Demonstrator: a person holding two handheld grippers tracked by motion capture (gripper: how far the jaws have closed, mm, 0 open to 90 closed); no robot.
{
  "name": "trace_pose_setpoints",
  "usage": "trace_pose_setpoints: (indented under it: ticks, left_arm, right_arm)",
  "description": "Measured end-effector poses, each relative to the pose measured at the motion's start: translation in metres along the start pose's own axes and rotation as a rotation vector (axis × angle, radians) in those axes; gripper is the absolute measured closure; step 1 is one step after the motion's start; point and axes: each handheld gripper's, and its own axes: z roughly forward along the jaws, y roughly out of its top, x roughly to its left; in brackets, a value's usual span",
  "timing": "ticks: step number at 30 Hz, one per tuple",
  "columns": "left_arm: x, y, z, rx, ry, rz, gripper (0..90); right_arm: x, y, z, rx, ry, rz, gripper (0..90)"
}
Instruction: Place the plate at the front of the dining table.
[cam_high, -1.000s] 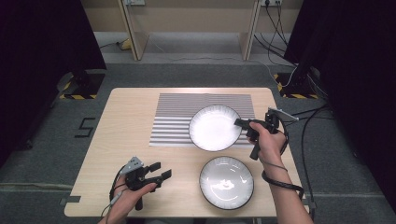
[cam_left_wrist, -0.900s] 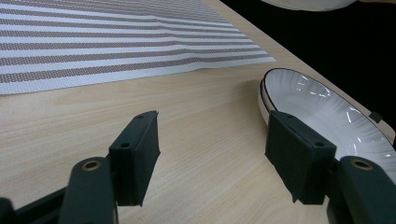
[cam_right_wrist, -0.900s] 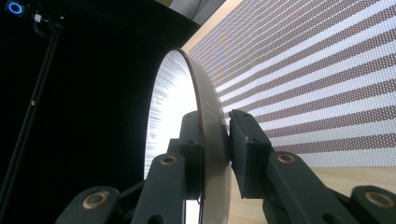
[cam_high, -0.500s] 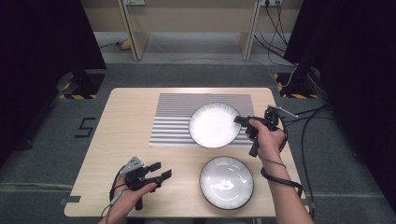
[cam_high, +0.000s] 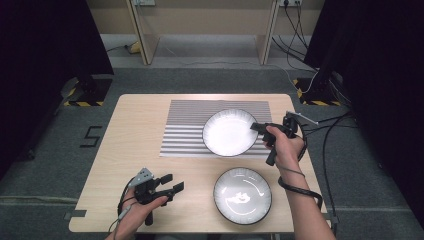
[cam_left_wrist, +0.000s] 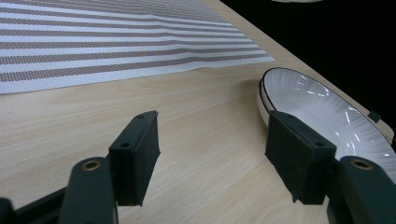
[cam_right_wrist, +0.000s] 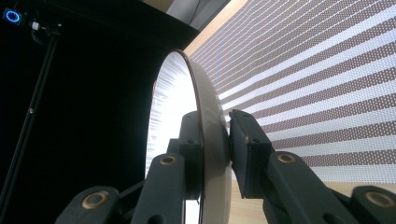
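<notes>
Broadly, from largest down: wooden table (cam_high: 135, 150), striped placemat (cam_high: 185, 127) on its far half, two white ribbed plates, then my two grippers.

Far plate (cam_high: 227, 132) sits over the right part of the placemat. Near plate (cam_high: 242, 195) rests on bare wood near the table's front edge, right of centre.

Right gripper (cam_high: 257, 127) is at the far plate's right rim. In the right gripper view its jaws are clenched on that rim (cam_right_wrist: 212, 135), one pad on the inner face, one on the underside. So the plate is grasped by its edge, over the placemat; whether it is lifted clear of the mat I cannot tell.

Left gripper (cam_high: 172, 182) hovers low over bare wood at the front left, well apart from the near plate. The left gripper view shows its jaws released, nothing between them, with the near plate (cam_left_wrist: 327, 112) just beyond the right pad.

Step in hand, as I judge it: carrying or placing the far plate by its rim. Next move calls for a steady wrist; an edge grip on glazed ware could slip if the plate tilts.

Against a second ago: the far plate and right gripper have shifted only slightly, if at all. Left gripper and near plate are unchanged.
</notes>
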Motion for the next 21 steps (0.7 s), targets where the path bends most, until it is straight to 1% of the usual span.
trace_pose_setpoints:
  ticks: [3,4,12,17,19,21]
  left_arm:
    - [0.0001,-0.0001,0.0,-0.001,-0.001,-0.002,34.4]
    - [0.0,-0.0002,0.0001,-0.001,-0.001,-0.003,34.4]
    - [0.0007,-0.0006,0.0003,0.001,-0.001,-0.004,34.4]
    - [0.0008,-0.0007,0.0003,0.001,0.0,-0.002,34.4]
    - [0.0008,-0.0007,0.0003,0.001,0.0,-0.002,34.4]
    - [0.0014,-0.0006,0.0002,0.001,0.002,-0.001,34.4]
  right_arm:
    - [-0.0003,0.0009,0.0007,-0.004,-0.003,0.003,75.2]
    - [-0.0003,0.0019,0.0015,-0.003,-0.005,0.012,75.2]
    - [-0.0027,0.0049,0.0053,-0.011,-0.017,0.016,75.2]
    - [-0.0003,0.0076,0.0077,-0.012,-0.017,0.016,75.2]
    - [0.0011,0.009,0.0084,-0.013,-0.016,0.023,75.2]
    - [0.0014,0.0103,0.0095,-0.016,-0.018,0.018,75.2]
